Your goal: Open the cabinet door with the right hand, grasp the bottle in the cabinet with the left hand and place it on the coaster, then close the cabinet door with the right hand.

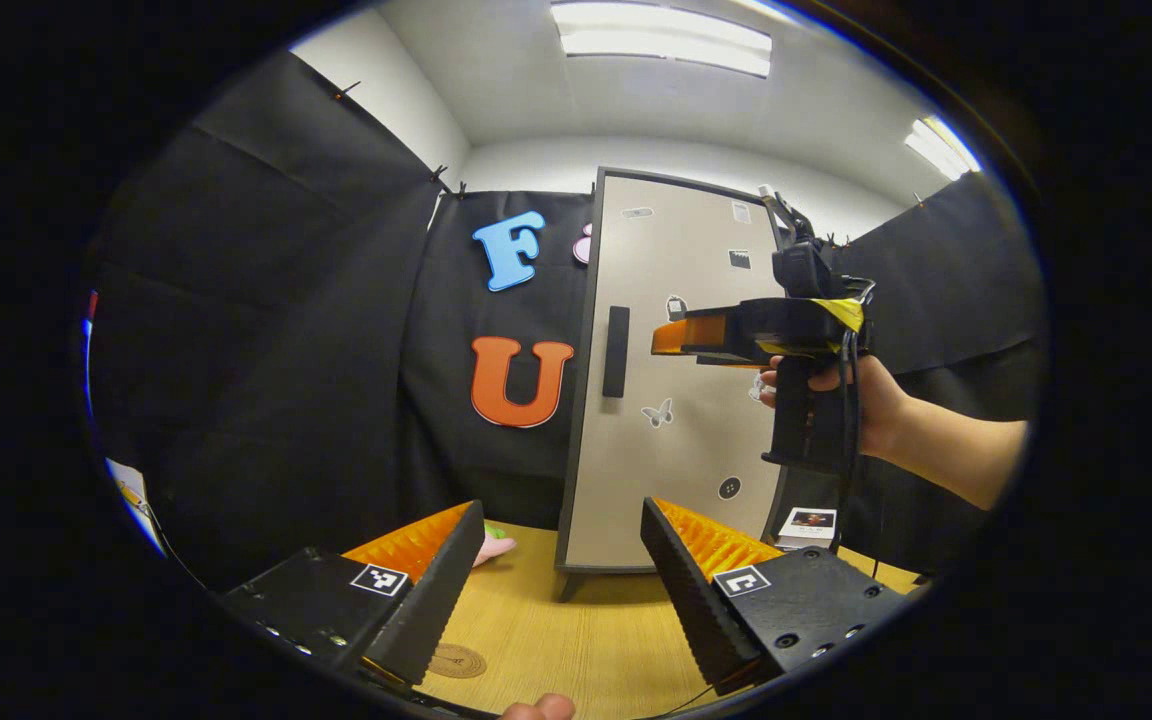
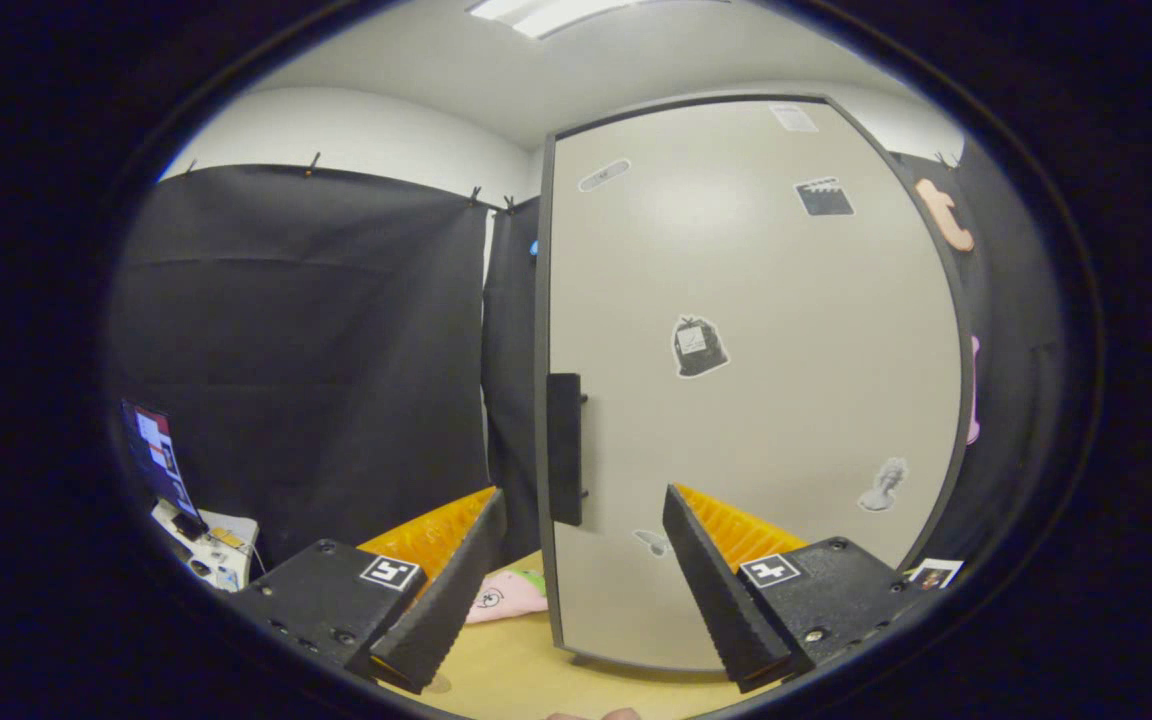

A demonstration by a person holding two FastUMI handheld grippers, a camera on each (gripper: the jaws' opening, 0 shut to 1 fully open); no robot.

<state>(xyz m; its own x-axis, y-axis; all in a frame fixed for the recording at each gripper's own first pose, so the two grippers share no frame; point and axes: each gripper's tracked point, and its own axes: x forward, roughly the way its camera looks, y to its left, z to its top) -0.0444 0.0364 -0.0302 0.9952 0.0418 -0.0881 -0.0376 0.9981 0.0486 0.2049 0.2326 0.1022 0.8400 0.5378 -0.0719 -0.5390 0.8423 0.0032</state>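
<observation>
**Cabinet door closed, both hand-held grippers spread**

Standing upright on the wooden tabletop (image 1: 576,640): a tall cabinet with its pale door (image 1: 681,400) shut flat in a dark frame. Dark vertical handle (image 1: 616,352) near the door's left edge; small stickers scattered over the panel. Bottle hidden behind the closed door, so cannot tell where it sits inside.

In the left gripper view: left hand-held gripper (image 1: 561,580) low over the tabletop, fingers spread wide with nothing between them, aimed at the cabinet base. Round coaster (image 1: 457,661) flat on the tabletop just beside the left finger. Farther off, right hand-held gripper (image 1: 671,340) held up by a hand (image 1: 841,400) in front of the door, tips near the handle but apart from it; from this side, cannot tell how its fingers stand.

In the right gripper view: right hand-held gripper (image 2: 584,560) spread open, empty, with the handle (image 2: 564,463) just above the gap between its fingers. Pink soft item (image 2: 506,595) on the tabletop left of the cabinet base.
</observation>
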